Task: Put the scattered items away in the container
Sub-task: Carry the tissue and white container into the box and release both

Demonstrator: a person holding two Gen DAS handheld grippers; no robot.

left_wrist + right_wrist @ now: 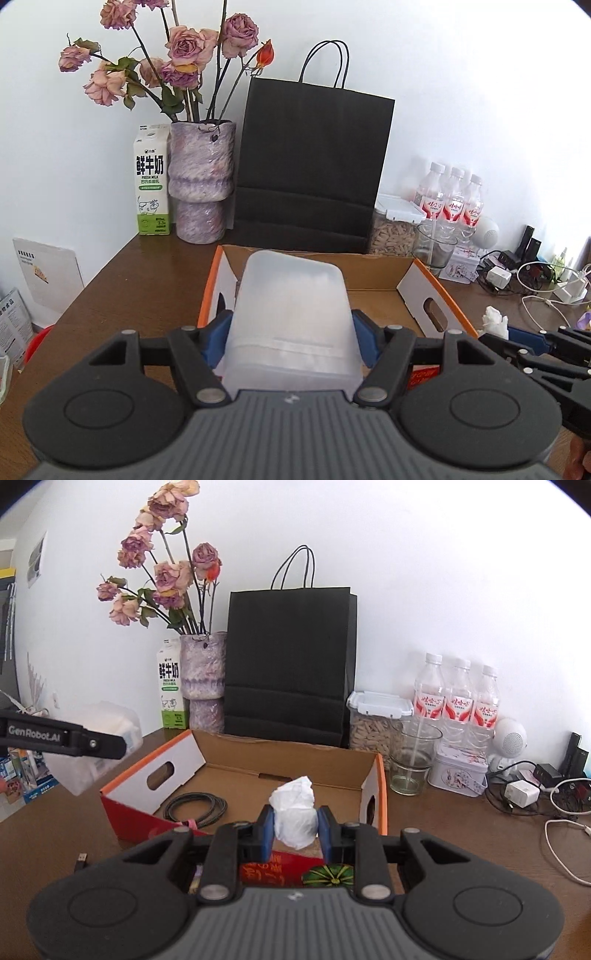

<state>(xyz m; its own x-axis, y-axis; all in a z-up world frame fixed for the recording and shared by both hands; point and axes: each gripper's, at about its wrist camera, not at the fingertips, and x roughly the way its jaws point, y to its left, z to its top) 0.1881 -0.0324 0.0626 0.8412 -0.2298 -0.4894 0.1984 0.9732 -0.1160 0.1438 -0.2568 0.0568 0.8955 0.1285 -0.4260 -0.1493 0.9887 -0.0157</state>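
The left gripper clenched a frosted translucent plastic tub, held above the near left corner of the open orange-and-white cardboard box. The right gripper pinched a crumpled white tissue wad over the box's near edge, where a coiled black cable lay inside.

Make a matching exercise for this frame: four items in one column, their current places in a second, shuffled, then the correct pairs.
Items:
1. tub
2. tissue
3. cable
4. glass

Places:
A. lying coiled inside the box
B. gripped by the right hand-held gripper
C. standing on the table right of the box
D. gripped by the left hand-held gripper

Pairs: 1-D, 2-B, 3-A, 4-C
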